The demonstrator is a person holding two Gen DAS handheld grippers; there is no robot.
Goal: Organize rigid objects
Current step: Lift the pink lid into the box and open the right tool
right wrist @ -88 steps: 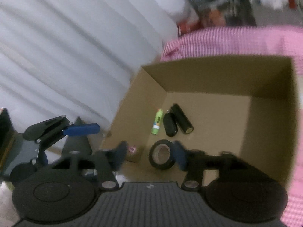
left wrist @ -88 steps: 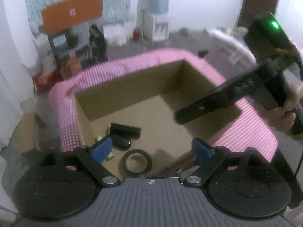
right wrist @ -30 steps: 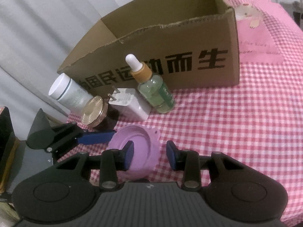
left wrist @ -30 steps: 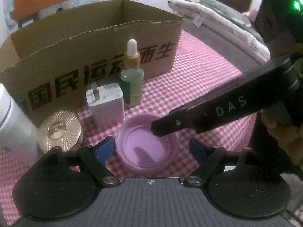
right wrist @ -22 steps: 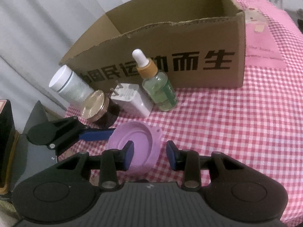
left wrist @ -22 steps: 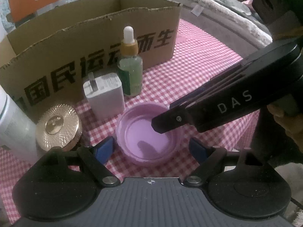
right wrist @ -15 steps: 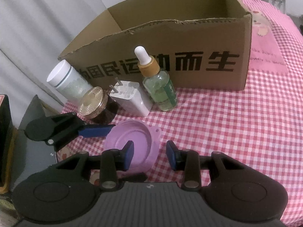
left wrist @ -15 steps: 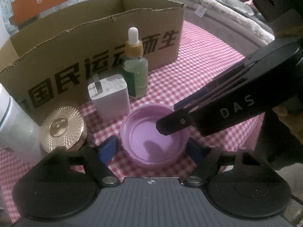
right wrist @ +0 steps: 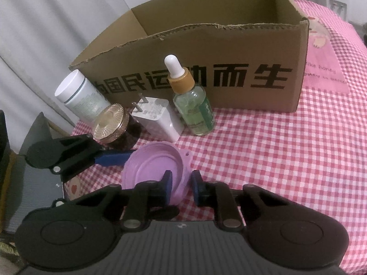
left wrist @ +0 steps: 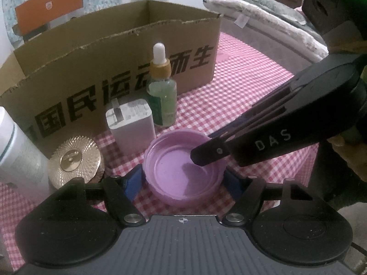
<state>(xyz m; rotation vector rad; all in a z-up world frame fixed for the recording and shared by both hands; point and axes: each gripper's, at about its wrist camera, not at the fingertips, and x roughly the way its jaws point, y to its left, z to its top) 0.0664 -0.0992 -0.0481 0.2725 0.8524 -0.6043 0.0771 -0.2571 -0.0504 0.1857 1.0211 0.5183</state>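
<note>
A purple lid (left wrist: 181,171) lies open side up on the pink checked cloth (left wrist: 231,91), in front of the cardboard box (left wrist: 114,52). My left gripper (left wrist: 183,180) straddles it; its jaws are closing, both blue pads against the lid's sides. In the right wrist view my right gripper (right wrist: 181,183) is shut on the lid's (right wrist: 151,167) near rim, which looks slightly tipped up. The right gripper's black fingers (left wrist: 208,154) reach in over the lid from the right. One blue left finger (right wrist: 112,159) touches the lid's left edge.
Behind the lid stand a green dropper bottle (left wrist: 161,91), a white charger plug (left wrist: 130,126), a gold-capped jar (left wrist: 75,162) and a white bottle (left wrist: 16,155). The box's front wall (right wrist: 229,78) rises right behind them. The table's edge runs along the left (right wrist: 68,183).
The right jaws have closed onto the lid's rim. The left jaws have narrowed around the lid. Earlier both grippers were above the open box.
</note>
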